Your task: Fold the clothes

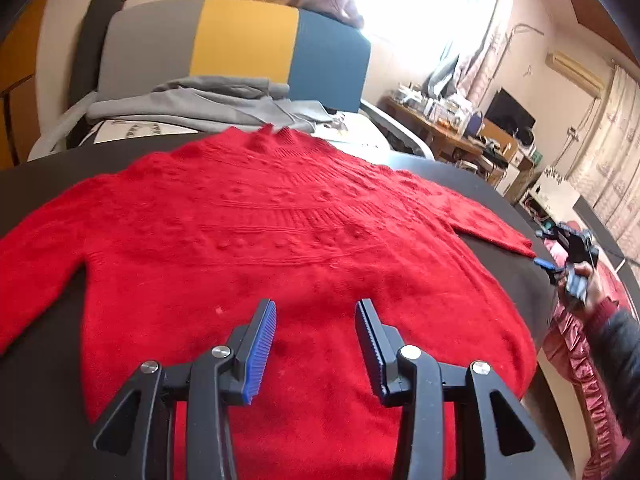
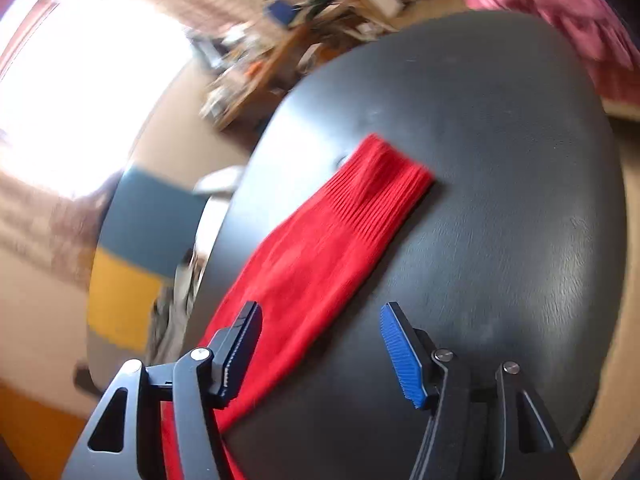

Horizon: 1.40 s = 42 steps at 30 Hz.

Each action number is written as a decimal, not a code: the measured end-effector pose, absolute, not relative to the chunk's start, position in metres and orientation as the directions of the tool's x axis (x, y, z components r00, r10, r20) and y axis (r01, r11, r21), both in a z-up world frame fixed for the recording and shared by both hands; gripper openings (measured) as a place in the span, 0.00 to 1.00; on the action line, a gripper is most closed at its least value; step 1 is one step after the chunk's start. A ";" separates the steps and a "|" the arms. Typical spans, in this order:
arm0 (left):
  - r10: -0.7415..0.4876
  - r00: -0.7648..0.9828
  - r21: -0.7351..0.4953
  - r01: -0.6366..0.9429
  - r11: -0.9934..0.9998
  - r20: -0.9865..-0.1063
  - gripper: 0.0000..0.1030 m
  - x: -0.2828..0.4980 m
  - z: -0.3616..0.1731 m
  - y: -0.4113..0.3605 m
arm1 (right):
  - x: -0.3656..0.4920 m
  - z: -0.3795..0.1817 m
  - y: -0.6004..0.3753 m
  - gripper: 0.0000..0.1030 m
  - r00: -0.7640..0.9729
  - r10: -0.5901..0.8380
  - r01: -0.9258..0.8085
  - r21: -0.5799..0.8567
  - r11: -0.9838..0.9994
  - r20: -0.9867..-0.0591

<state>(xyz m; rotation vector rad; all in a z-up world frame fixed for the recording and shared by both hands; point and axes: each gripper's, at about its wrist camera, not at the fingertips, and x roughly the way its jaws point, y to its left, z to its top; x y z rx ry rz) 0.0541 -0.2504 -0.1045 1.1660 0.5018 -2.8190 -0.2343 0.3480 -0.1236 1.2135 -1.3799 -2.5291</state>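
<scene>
Left gripper: we are hovering it, jaws apart and empty, over the lower body of the red knit sweater. Right gripper: we are holding it with jaws apart and empty above the right sleeve, whose ribbed cuff is lying flat on the black bench. The sweater is lying spread across the bench, collar pointing away toward the striped chair, hem toward us; its long axis is running across the bench from sleeve to sleeve. We are judging the step in hand as the first sleeve fold. The next move is calling for the right gripper to descend, pinch the cuff, and carry it inward over the body.
</scene>
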 end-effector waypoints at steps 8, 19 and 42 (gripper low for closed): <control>0.086 -0.675 -0.262 0.163 -0.951 -0.732 0.41 0.027 -0.117 -0.240 | -0.282 -0.146 0.342 0.62 -0.726 -0.352 -0.359 0.762 -0.539 -0.591; 0.031 -0.707 -0.136 0.092 -0.986 -0.706 0.41 -0.027 -0.115 -0.233 | -0.257 -0.148 0.343 0.60 -0.736 -0.365 -0.380 0.794 -0.475 -0.570; -0.054 -0.644 -0.043 0.133 -0.990 -0.763 0.42 -0.190 -0.156 -0.199 | -0.307 -0.139 0.302 0.08 -0.712 -0.311 -0.292 0.668 -0.685 -0.630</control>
